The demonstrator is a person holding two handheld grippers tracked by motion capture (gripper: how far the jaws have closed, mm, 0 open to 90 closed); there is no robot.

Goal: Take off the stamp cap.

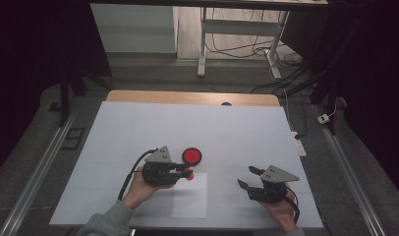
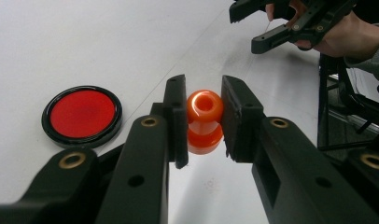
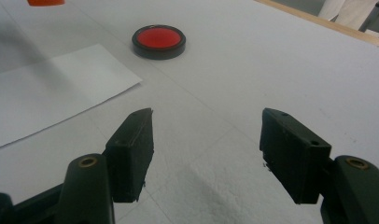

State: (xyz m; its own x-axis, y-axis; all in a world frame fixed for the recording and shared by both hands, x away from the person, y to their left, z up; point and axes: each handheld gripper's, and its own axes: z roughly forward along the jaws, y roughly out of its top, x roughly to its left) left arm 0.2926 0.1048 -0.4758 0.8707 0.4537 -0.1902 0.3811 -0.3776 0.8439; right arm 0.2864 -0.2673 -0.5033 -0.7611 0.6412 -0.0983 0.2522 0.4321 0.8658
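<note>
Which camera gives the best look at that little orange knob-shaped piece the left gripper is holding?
The left gripper view: the orange knob-shaped piece sits close up between the left gripper pads, showing its hollow top and narrow waist. The high view shows only a small orange speck at the jaw tips. The right gripper view catches an orange sliver at its top edge.

On the white table [image 1: 138, 128], the left gripper [image 1: 184, 172] is held over the upper left corner of a white paper sheet [image 1: 190, 199], with a small orange piece [image 1: 189, 174] clamped at its tips. A red disc in a black rim [image 1: 191, 156] is seen just beyond it. The right gripper [image 1: 249, 178] is held well apart, its jaws spread.
</note>
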